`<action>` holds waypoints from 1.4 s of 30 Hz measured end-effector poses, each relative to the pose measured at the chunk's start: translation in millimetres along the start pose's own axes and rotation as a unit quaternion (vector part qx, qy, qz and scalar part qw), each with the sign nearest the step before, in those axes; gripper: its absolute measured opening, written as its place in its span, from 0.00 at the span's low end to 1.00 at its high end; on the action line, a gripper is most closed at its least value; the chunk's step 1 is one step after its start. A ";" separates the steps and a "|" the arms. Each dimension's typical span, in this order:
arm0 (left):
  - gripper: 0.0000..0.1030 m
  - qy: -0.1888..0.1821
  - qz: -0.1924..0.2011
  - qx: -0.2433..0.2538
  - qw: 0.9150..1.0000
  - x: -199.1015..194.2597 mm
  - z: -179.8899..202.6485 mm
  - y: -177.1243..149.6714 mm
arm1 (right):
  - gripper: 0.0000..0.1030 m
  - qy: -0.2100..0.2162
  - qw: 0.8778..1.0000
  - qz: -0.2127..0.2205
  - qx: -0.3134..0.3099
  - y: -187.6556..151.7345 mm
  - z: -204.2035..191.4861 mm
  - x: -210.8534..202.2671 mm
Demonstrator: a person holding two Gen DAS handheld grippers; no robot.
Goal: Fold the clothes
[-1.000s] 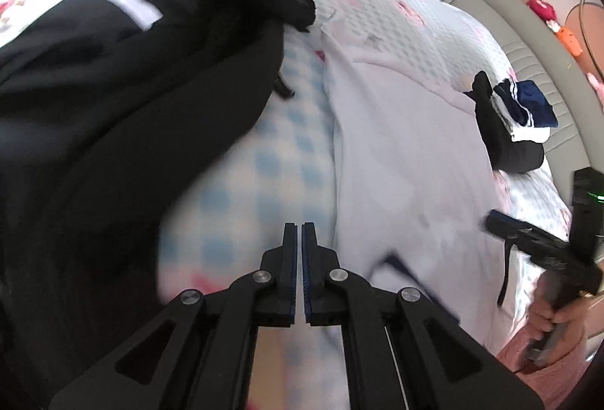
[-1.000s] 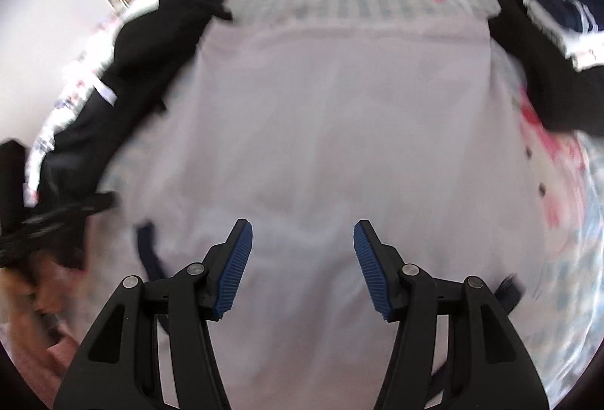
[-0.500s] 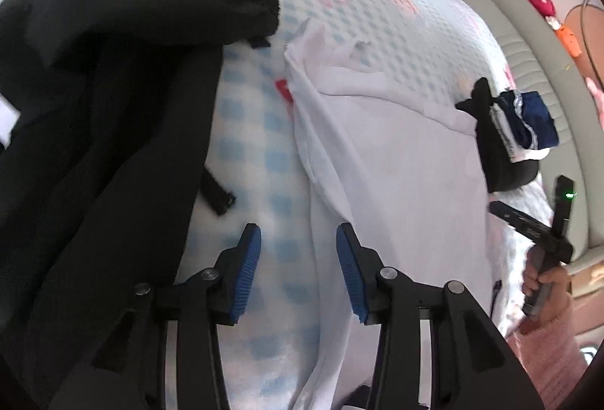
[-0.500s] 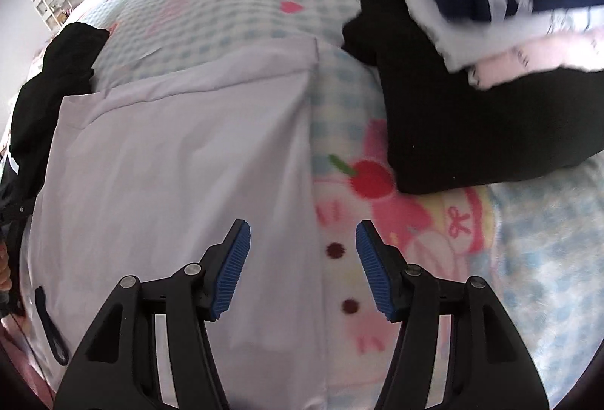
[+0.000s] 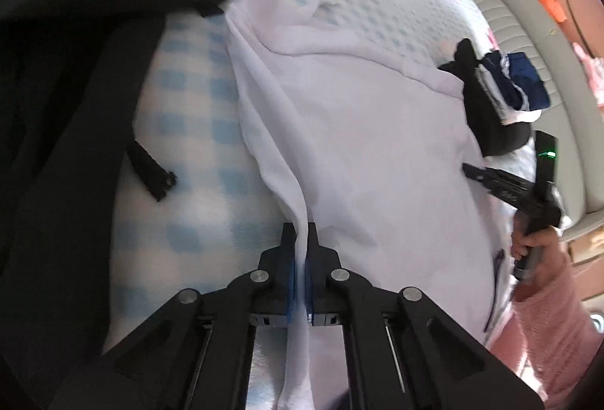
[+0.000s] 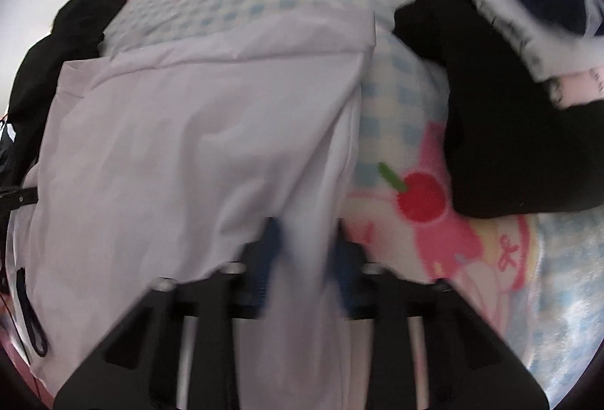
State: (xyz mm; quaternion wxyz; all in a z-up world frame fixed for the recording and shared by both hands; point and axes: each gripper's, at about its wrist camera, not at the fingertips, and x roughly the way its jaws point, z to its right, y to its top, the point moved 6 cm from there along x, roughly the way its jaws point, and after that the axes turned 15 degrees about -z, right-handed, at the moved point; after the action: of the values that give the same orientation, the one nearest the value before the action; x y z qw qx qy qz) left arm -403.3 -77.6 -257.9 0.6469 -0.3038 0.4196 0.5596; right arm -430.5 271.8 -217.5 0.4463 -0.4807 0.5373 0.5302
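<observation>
We see a white garment (image 5: pixel 370 130) spread on a checked bed (image 5: pixel 181 130). Left hand-held gripper (image 5: pixel 301 240) is clamped on its left edge; right hand-held gripper (image 6: pixel 305 240), jaws just closing, pinches its right edge, w/ blur. Black clothes (image 5: pixel 75 70) lie left, folded pile (image 6: pixel 509 89) right.

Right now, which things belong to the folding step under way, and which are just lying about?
In the job:
- white garment
- left gripper, shut on its edge
- right gripper, jaws just closing on the opposite edge

Lying about:
- black clothes
- folded pile
- checked blanket
</observation>
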 end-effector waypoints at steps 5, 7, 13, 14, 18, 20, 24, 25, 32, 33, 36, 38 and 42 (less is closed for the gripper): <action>0.02 0.058 0.007 -0.023 0.998 -8.6 -17.4 -3.3 | 0.02 -0.050 0.999 0.019 -0.010 -3.5 10.3 -10.4; 0.04 0.058 -0.010 -0.023 0.998 -3.5 -20.0 -4.9 | 0.03 -0.058 0.998 0.010 0.005 -2.8 19.9 -7.3; 0.18 0.139 0.044 0.012 0.989 -47.9 -2.9 23.8 | 0.16 -0.062 0.995 0.075 -0.011 2.9 12.7 -45.6; 0.18 0.137 0.060 0.024 0.988 -54.8 3.9 37.3 | 0.28 -0.064 0.993 0.098 -0.017 7.4 8.6 -57.8; 0.18 0.132 0.048 0.056 0.989 -39.7 21.6 86.3 | 0.45 -0.068 0.991 0.113 -0.020 45.0 4.6 -64.2; 0.18 0.138 0.018 0.063 0.988 -16.2 25.3 108.9 | 0.45 -0.070 0.993 0.089 -0.011 68.1 7.9 -48.5; 0.22 0.176 -0.018 0.039 0.983 25.7 13.1 128.5 | 0.45 -0.077 0.996 0.031 0.018 87.4 25.5 -16.1; 0.23 0.178 -0.012 0.032 0.983 28.5 9.1 131.7 | 0.46 -0.085 0.996 0.023 0.020 91.8 27.1 -8.9; 0.03 0.187 0.035 0.037 0.981 37.2 9.4 145.6 | 0.08 -0.040 0.999 0.017 0.006 99.1 21.2 9.8; 0.03 0.199 0.044 0.034 0.978 33.6 8.4 149.7 | 0.08 -0.046 0.999 0.027 -0.001 99.6 18.5 7.2; 0.00 0.229 0.077 0.008 0.970 19.2 -1.2 163.7 | 0.07 -0.068 0.996 0.049 -0.005 103.6 17.5 2.1; 0.01 0.210 0.096 -0.033 0.972 6.3 -17.1 171.8 | 0.07 -0.075 0.996 0.053 0.006 107.4 22.6 3.0; 0.01 0.170 0.085 -0.031 0.981 -3.4 -27.7 163.1 | 0.12 -0.044 0.996 0.078 0.010 107.9 27.2 -9.1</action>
State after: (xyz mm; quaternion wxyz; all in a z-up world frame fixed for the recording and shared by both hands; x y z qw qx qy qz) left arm -568.6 -72.2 -255.2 0.5066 -0.3779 0.5300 0.5654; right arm -536.8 296.8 -194.4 0.4314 -0.4094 0.5581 0.5786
